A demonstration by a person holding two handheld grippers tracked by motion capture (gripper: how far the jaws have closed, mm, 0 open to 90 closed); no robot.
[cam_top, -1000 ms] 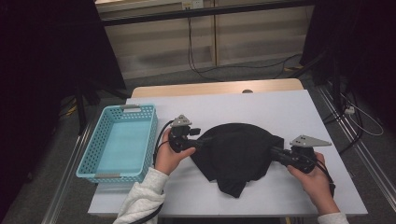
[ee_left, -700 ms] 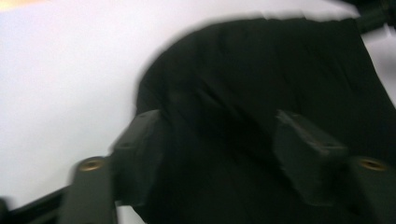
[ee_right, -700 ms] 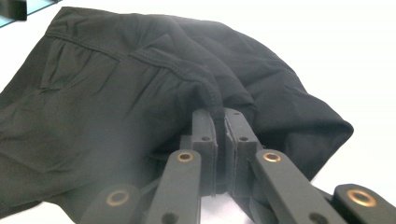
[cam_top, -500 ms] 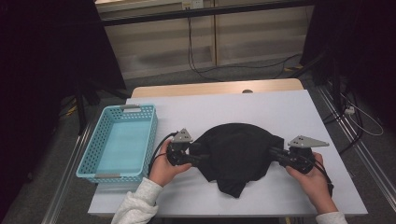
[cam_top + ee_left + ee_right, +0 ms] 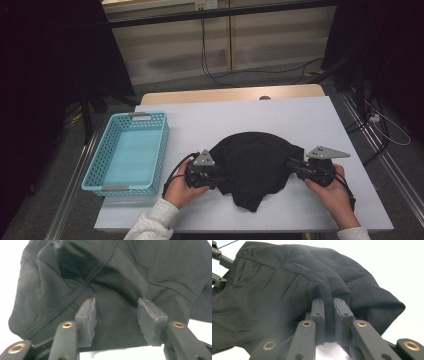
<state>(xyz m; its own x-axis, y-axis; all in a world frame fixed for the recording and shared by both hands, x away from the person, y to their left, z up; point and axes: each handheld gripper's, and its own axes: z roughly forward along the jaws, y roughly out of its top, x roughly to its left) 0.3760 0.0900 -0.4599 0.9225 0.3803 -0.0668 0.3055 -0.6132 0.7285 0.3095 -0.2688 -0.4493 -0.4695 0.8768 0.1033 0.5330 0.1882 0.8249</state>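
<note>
A black garment (image 5: 255, 165) lies bunched on the white table (image 5: 300, 115). My left gripper (image 5: 220, 176) sits low at the garment's left edge. In the left gripper view its pads (image 5: 87, 315) stand apart with a flat fold of the garment (image 5: 117, 290) between them; the jaws have just been closing and are not pressing the cloth. My right gripper (image 5: 292, 164) is at the garment's right edge. In the right gripper view it (image 5: 329, 312) pinches a stitched hem of the garment (image 5: 287, 290); its jaws have just eased open a little, with the hem still between the pads.
A light blue plastic basket (image 5: 149, 116) stands at the table's left side, with nothing in it. A wooden strip (image 5: 230, 94) runs along the far edge. Cables lie on the floor beyond the table. White tabletop lies bare behind the garment.
My left hand has come down and toward the near edge of the table, onto the garment's left edge. The right hand has kept its place on the hem.
</note>
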